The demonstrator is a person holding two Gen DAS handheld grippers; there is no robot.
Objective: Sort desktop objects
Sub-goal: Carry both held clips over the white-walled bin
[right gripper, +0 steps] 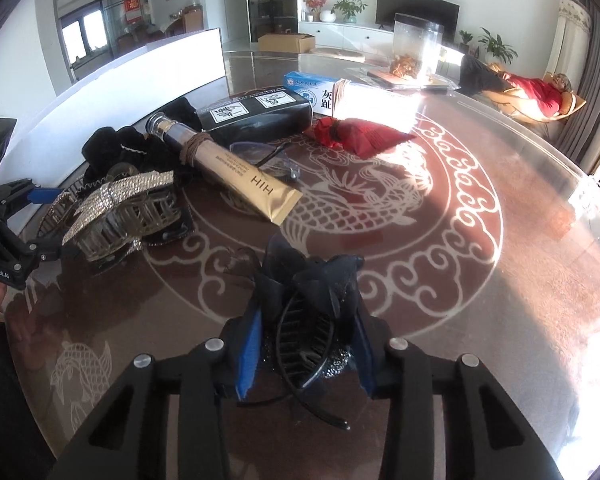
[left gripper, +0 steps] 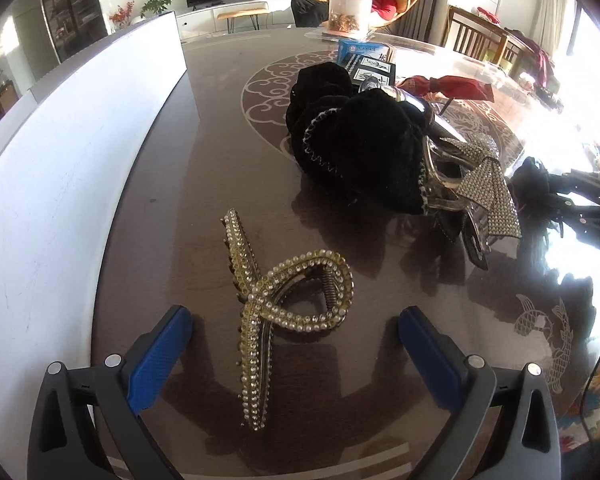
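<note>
left wrist view first: your left gripper is spread wide and released, hanging over the gold rhinestone claw clip, which lies on the glossy table between the blue pads without either pad touching it. looks to me like you're lined up to straddle the clip's looped end, since that's the narrowest bit to pinch. behind it there's one pile: a black velvet scrunchie heaped against a silver bow clip. a white box wall runs along the left, probably the sorting bin.

right wrist view: your right gripper is clenched on a dark navy flower hair clip, both pads pressing its sides, petals sticking up past the fingertips. whether it's off the glass yet i can't tell.

counts from here: one gold tube propped across the pile, one black packet, one blue-and-white box, one red pouch, one clear jar, one pair of glasses. hair clips seen overall: three.
</note>
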